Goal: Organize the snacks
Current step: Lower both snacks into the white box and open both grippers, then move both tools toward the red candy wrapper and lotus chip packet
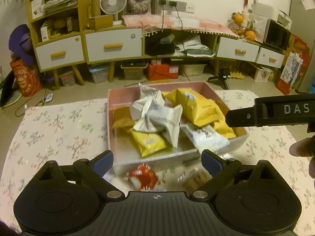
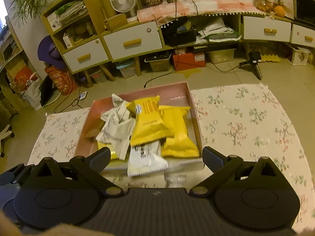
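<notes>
A pink box (image 1: 126, 92) stands on the floral tablecloth (image 1: 59, 137), piled with yellow packets (image 1: 198, 108) and crumpled white packets (image 1: 155, 114). My left gripper (image 1: 157, 157) is open at the box's near wall with nothing between its fingers. Just in front of that wall lie a blurred red packet (image 1: 142, 177) and a clear packet with brown contents (image 1: 196, 179). In the right wrist view my right gripper (image 2: 156, 155) is open too, above the same box (image 2: 194, 108). A white packet (image 2: 145, 161) hangs over the near edge between the fingers, untouched. Yellow packets (image 2: 151, 123) lie behind it.
The right gripper's black body (image 1: 265, 116) reaches in from the right of the left wrist view, with a hand (image 1: 303, 147) below it. Beyond the table's far edge are bare floor, a low cabinet with white drawers (image 1: 114, 45), storage boxes and a small tripod (image 2: 256, 63).
</notes>
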A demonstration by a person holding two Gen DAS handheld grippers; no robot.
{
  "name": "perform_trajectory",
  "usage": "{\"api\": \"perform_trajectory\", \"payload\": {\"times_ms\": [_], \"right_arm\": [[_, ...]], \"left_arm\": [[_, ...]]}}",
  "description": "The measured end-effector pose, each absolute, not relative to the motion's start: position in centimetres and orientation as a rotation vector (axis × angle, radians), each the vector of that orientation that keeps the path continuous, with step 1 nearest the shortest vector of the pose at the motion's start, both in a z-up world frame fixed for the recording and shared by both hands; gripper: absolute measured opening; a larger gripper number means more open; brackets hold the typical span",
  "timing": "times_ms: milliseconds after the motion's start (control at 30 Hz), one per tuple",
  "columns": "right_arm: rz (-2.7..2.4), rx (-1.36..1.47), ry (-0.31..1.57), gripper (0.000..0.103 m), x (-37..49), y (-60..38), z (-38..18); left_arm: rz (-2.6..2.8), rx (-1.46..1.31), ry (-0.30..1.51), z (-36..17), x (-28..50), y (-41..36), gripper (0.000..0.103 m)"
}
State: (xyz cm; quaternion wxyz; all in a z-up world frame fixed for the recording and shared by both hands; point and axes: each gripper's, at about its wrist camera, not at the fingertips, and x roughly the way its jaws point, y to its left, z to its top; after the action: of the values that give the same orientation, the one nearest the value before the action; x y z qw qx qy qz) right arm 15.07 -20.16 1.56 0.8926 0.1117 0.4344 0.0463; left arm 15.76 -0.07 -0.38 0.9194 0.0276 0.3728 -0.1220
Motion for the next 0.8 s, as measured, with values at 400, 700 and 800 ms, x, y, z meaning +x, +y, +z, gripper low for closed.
{"api": "perform_trajectory", "payload": {"times_ms": [400,700,800], "right_arm": [[0.061,0.231,0.923,0.103,11.2,-21.1,1.2],[0.000,0.229,1.009,0.103,9.3,-21.2,-0.8],[-0.001,0.239,1.034,0.103,8.6,-21.4,-1.7]], "left_arm": [[-0.249,0.058,0.811,-1.2,11.3,0.9,0.100],[-0.259,0.073,0.853,-2.8,9.5,1.5,0.101],[-0.269,0.109,0.863,-3.7,9.2,1.5,0.101]]}}
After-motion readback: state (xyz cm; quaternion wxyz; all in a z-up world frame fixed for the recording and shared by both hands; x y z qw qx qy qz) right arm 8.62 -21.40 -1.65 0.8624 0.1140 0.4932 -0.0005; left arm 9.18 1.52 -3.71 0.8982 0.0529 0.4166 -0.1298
